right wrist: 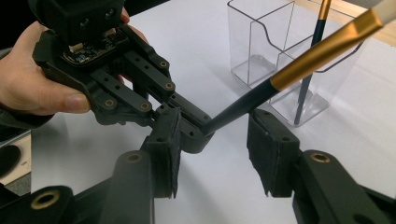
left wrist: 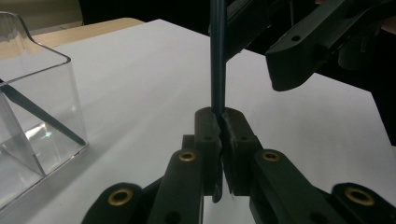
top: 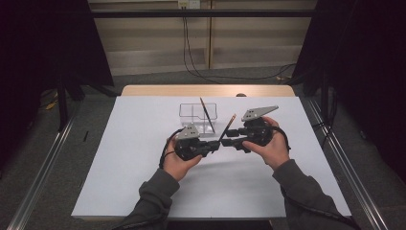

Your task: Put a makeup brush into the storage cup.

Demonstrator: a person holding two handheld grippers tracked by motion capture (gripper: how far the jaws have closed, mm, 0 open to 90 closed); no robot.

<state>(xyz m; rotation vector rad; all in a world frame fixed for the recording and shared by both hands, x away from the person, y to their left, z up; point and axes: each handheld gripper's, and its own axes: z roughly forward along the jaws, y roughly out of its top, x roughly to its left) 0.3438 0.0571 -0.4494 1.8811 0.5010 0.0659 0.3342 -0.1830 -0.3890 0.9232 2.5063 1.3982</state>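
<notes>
Left gripper view shows the left gripper (left wrist: 219,122) clamped on the dark handle of a paintbrush (left wrist: 218,56), its pads pinching the shaft near the end so that the rest stands free beyond them; that free length is, I judge, what lets the other hand take hold; in the right gripper view the right gripper (right wrist: 212,154) has its jaws set either side of the same handle, apart and not touching it, so it grips nothing yet; the gold band and pale tip of the brush slant up and away from both tools; a handover from left to right looks to be in hand; just beyond stands a clear plastic holder (top: 189,111) with compartments, and a second brush (top: 207,114) leans upright in one of them, which suggests where the held brush belongs; in the high view both hands meet above the middle of a white table (top: 143,158) with a wooden edge at the far side; around it lie grey carpet, black curtains to either side, metal rails on the floor, and cables hanging down a pale back wall
</notes>
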